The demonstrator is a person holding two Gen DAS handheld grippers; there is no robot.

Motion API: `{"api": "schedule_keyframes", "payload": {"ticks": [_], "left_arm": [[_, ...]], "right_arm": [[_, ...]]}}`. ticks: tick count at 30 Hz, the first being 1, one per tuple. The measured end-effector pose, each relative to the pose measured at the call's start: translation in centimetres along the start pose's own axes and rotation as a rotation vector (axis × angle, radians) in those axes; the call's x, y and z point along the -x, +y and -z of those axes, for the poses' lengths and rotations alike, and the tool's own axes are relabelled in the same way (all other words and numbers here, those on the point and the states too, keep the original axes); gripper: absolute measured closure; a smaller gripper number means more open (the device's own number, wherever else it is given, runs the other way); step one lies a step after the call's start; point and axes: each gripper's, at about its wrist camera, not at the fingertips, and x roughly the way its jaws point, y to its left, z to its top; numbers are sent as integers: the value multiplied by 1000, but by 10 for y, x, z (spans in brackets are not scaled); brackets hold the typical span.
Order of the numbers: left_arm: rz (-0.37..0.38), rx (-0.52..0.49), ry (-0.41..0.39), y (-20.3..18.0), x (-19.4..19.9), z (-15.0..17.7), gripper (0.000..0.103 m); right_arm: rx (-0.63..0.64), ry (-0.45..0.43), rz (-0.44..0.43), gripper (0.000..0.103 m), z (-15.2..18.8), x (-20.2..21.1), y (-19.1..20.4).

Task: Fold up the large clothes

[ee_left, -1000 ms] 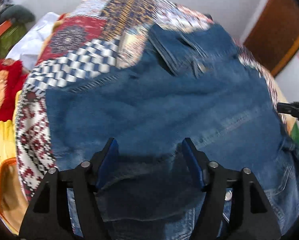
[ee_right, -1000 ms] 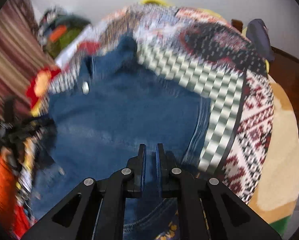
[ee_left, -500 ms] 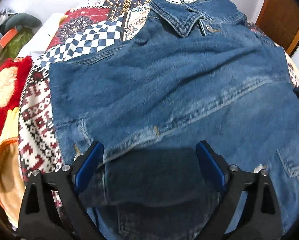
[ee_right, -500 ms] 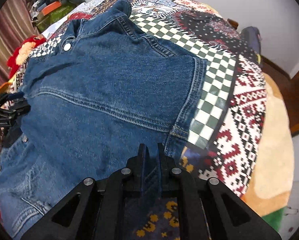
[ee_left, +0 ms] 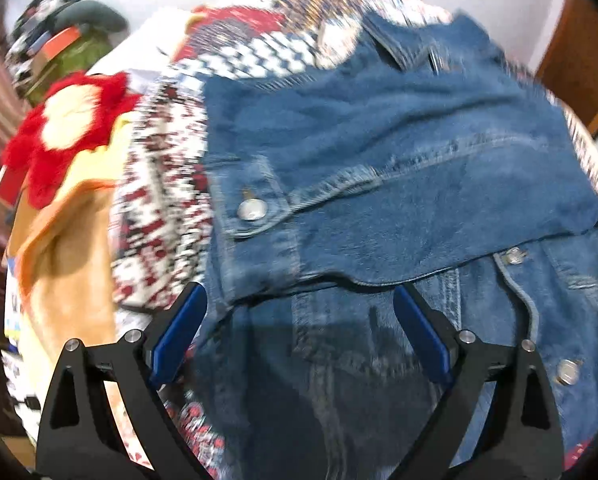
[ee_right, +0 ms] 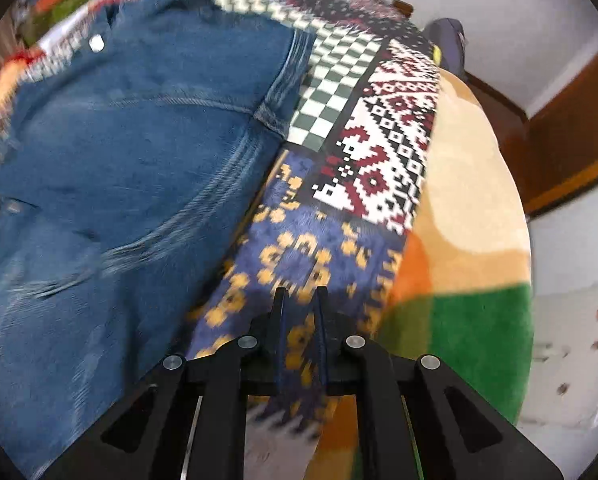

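A blue denim jacket lies on a patchwork bedspread, with one part folded across its buttoned front. My left gripper is open and empty, just above the jacket's near edge. In the right wrist view the jacket fills the left side. My right gripper has its fingers a narrow gap apart with nothing between them, over the blue and yellow patch of the bedspread, to the right of the jacket's edge.
A red and cream plush item and an orange cloth lie left of the jacket. A pile of clothes sits at the far left. A beige, orange and green blanket hangs over the right edge. Wooden furniture stands beyond.
The left gripper has pulled back toward the jacket's near left corner and stays open. The right gripper has moved right, off the jacket onto the bedspread, and its fingers have parted slightly.
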Motion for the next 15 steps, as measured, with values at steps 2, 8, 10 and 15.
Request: {"api": "schedule_keyframes", "payload": {"ticks": [2, 8, 10, 15], "left_arm": [[0, 45, -37, 12, 20, 6, 8], [30, 168, -72, 44, 52, 32, 8], [17, 178, -71, 49, 57, 45, 8], [1, 188, -48, 59, 62, 79, 8]], "right_arm": [[-24, -42, -89, 96, 9, 27, 4], [89, -122, -200, 96, 29, 73, 65], [149, -76, -143, 96, 35, 58, 85], [217, -108, 5, 96, 60, 24, 97]]}}
